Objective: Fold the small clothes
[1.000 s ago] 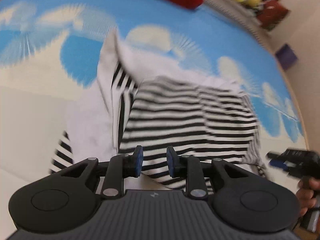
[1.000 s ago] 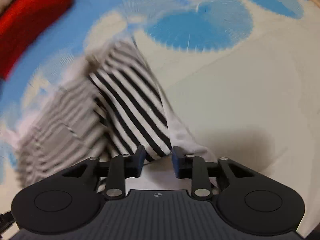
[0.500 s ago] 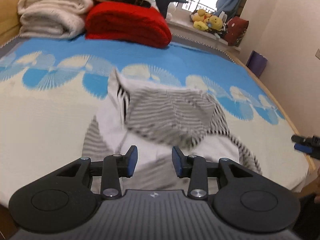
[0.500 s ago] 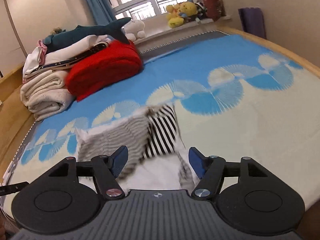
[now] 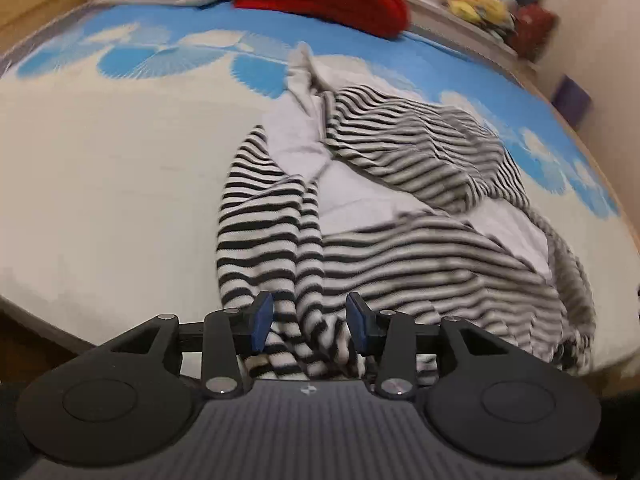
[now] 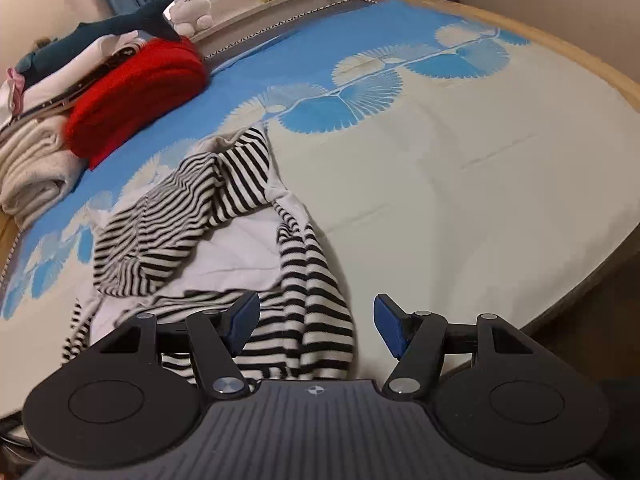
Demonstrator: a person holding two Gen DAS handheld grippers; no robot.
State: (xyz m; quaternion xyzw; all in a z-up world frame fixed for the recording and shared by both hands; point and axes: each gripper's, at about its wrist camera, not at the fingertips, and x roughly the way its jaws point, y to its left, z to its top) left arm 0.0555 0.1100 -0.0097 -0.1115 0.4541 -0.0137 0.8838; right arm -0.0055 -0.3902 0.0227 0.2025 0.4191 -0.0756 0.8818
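A black-and-white striped garment (image 5: 400, 240) with a white inner side lies crumpled on the bed near its front edge, one sleeve folded over the middle. My left gripper (image 5: 310, 322) hovers over its near hem. Its jaws are opening, striped cloth lies between them, and the blue pads (image 5: 262, 320) do not press on it. In the right wrist view the same garment (image 6: 168, 220) spreads to the left. My right gripper (image 6: 316, 326) stands wide above a striped sleeve, jaws closing slightly, pads clear of the cloth.
The bed cover (image 6: 440, 184) is cream with blue fan patterns. A red folded blanket (image 6: 132, 88), cream blankets (image 6: 28, 168) and a plush shark (image 6: 120, 24) sit at the far side. The wooden bed edge (image 6: 580, 292) runs close on the right.
Both grippers have drawn back from the garment toward the bed's near edge and their jaws have widened. The garment has settled crumpled on the cover; the left gripper now sits over its hem.
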